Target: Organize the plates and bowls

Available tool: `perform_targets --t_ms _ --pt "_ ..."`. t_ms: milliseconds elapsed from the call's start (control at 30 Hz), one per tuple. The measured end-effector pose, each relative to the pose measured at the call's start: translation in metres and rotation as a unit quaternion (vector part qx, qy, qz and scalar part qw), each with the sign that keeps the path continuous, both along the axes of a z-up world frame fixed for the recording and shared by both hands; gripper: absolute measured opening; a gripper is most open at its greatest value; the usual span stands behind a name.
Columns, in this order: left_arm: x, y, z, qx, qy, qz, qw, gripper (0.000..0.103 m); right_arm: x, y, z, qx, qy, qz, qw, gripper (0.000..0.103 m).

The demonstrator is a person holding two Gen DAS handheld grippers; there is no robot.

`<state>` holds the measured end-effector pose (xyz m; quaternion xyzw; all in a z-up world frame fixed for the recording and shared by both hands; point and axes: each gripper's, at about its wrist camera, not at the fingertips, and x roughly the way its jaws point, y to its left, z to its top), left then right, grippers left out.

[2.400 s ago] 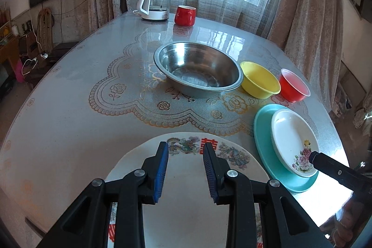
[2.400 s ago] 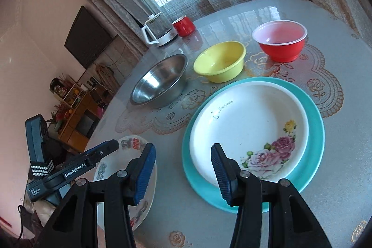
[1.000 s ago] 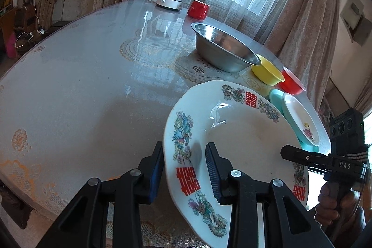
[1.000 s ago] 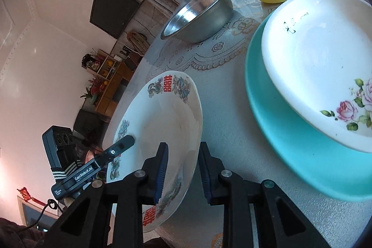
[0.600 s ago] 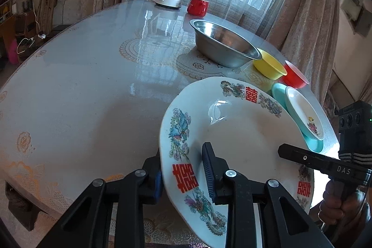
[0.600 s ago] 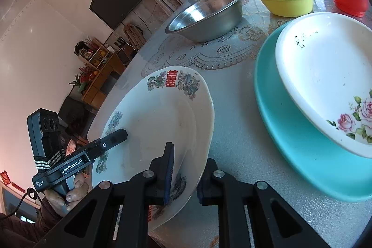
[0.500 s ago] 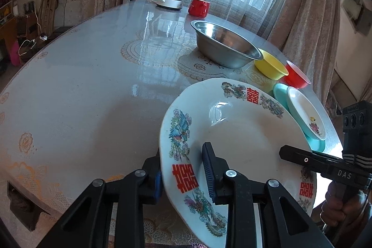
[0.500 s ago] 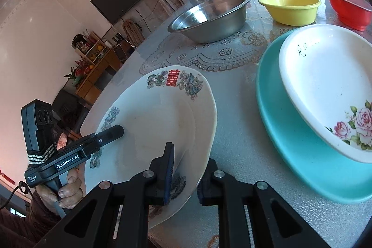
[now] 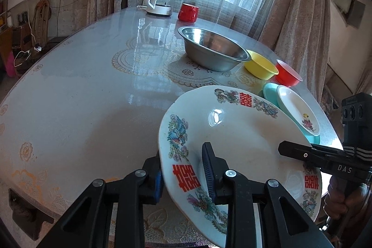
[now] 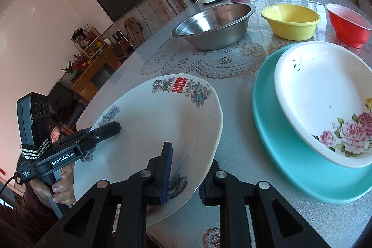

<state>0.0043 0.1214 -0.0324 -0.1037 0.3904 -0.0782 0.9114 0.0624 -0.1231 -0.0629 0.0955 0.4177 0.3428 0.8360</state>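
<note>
Patterned plate [image 9: 237, 131] sits clamped at two rim points, tilted, over the near edge of the table [image 9: 81, 90]. Left tongs [image 9: 183, 174] bite its left rim: one pad on the decorated face beside the red character, the other under the rim. Jaws have just been closing, rim between them. Right tongs [image 10: 184, 174] grip the opposite rim the same way, one pad on the inner face, the other underneath; their jaws closed and then eased slightly, rim between them. Each gripper shows in the other's view, reaching in over the plate, a hand [image 10: 59, 190] on the left one's handle.

Just beyond the right tongs: white rose plate [image 10: 325, 104] stacked on a teal plate [image 10: 290, 155], apart from the held plate. Farther out, in a row: steel bowl [image 9: 212, 51], yellow bowl [image 9: 260, 66], red bowl [image 9: 288, 76]. At the far table edge: white kettle [image 9: 159, 1] and red mug [image 9: 188, 12], by the curtained window.
</note>
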Motion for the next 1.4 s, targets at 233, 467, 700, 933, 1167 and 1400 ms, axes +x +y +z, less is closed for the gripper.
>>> perform_targets --t_ms 233,467,700,933,1167,1400 --pt "0.004 -0.009 0.009 0.005 -0.011 -0.011 0.9999 0.029 -0.004 -0.009 0.01 0.002 -0.012 -0.011 1.0 0.019" --pt "0.02 -0.038 0.023 0.009 -0.024 -0.046 0.9986 0.029 -0.009 -0.032 0.026 -0.015 -0.04 -0.043 0.998 0.021" --pt "0.043 -0.081 0.034 0.012 -0.036 -0.091 0.9951 0.029 -0.009 -0.075 0.038 -0.015 -0.053 -0.099 0.994 0.022" --pt "0.069 -0.121 0.039 0.011 -0.034 -0.128 0.9911 0.029 -0.005 -0.111 0.044 -0.02 -0.061 -0.146 0.987 0.022" --pt "0.094 -0.154 0.042 0.006 -0.031 -0.15 0.9881 0.029 0.009 -0.141 0.046 -0.034 -0.067 -0.183 0.98 0.023" --pt "0.115 -0.179 0.036 0.01 -0.02 -0.158 0.9871 0.029 0.03 -0.158 0.039 -0.061 -0.061 -0.204 0.975 0.024"
